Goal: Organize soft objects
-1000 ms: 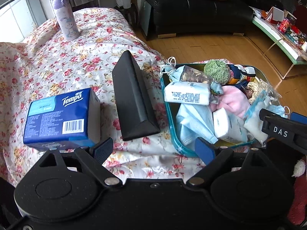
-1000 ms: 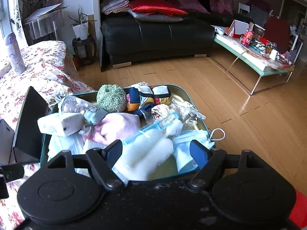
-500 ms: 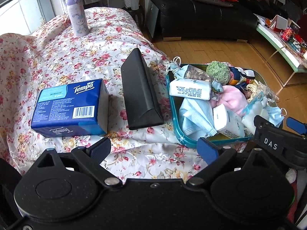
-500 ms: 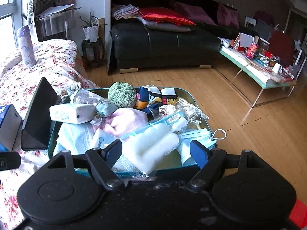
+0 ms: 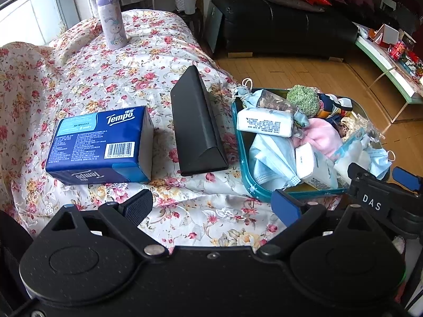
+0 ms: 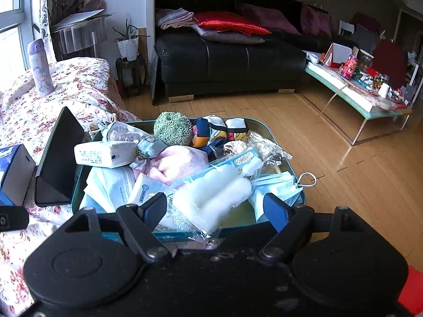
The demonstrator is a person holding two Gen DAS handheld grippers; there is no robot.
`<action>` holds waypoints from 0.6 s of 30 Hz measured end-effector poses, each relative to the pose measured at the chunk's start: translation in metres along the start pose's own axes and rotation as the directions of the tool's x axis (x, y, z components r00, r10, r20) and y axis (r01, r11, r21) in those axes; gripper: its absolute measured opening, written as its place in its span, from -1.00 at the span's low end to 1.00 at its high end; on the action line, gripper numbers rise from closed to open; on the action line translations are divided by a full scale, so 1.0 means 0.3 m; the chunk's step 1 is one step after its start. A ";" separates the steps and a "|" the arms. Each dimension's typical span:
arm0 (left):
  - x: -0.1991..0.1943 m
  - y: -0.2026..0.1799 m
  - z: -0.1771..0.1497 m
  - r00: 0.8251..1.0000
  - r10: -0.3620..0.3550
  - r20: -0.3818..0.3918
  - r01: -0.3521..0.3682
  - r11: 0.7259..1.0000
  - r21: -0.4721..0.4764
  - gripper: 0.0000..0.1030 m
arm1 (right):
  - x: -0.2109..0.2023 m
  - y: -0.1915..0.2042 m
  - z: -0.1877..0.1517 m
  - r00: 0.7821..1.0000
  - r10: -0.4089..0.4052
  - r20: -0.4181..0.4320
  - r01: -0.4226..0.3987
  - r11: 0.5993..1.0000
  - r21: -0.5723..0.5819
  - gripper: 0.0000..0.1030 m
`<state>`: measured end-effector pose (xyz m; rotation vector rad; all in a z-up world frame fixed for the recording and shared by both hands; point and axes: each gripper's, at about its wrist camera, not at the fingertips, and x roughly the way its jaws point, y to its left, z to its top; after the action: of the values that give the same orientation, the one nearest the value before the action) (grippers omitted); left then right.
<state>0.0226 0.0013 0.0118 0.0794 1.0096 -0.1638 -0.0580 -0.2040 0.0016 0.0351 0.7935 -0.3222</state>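
L gripper point(image 5: 212, 206): jaws wide apart, nothing btwn them; hovers over near edge of the floral cloth point(image 5: 79, 79).
R gripper point(image 6: 215, 210): jaws spread, empty; sits just short of tray's near rim, above the bagged white rolls point(image 6: 211, 200).
Tray point(image 5: 239, 155): teal, at R edge of the cloth, part overhanging; heaped w/ soft items.
Tray, near end: blue face masks point(image 5: 272, 158), small white tissue pack point(image 5: 306, 158), bagged white rolls.
Tray, mid: pink cloth point(image 6: 179, 162); white tissue pack point(image 5: 264, 124) lying on top twd cloth side.
Tray, far end: green knit ball point(image 6: 172, 129) beside a blue/yellow/white plush point(image 6: 222, 130).
Black wedge case point(image 5: 195, 126): on cloth just L of tray, apart from it.
Tempo tissue box point(image 5: 100, 145): blue, L of the case, on its side.
Bottle point(image 5: 111, 18): lilac, upright at far edge of cloth.
Beyond: black sofa point(image 6: 227, 60), wood floor.
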 end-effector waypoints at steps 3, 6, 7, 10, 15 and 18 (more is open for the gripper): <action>0.000 -0.003 -0.006 1.000 0.005 0.002 -0.005 1.000 0.003 0.80 | 0.010 -0.004 0.002 1.000 0.000 -0.011 0.000 1.000 0.011 0.54; -0.001 -0.004 -0.007 1.000 0.012 0.005 -0.012 1.000 0.005 0.80 | 0.017 0.003 0.002 1.000 -0.007 -0.017 0.007 1.000 0.008 0.54; -0.002 -0.003 -0.008 1.000 0.016 0.006 -0.016 1.000 0.005 0.80 | 0.019 0.006 0.002 1.000 -0.009 -0.019 0.009 1.000 0.003 0.54; 0.000 0.003 -0.006 1.000 0.024 0.006 -0.024 1.000 0.002 0.80 | 0.023 0.014 0.002 1.000 -0.012 -0.022 0.012 1.000 -0.009 0.56; 0.008 0.011 -0.006 0.999 0.038 0.000 -0.038 0.999 -0.005 0.81 | 0.028 0.017 0.002 1.000 -0.013 -0.024 0.012 1.000 -0.015 0.57; 0.012 0.010 -0.010 0.999 0.042 -0.004 -0.042 0.999 -0.003 0.81 | 0.028 0.016 0.003 1.000 -0.010 -0.024 0.010 1.000 -0.012 0.57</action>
<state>0.0225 0.0045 0.0072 0.0987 1.0114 -0.1236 -0.0506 -0.2018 -0.0041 0.0237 0.8192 -0.3274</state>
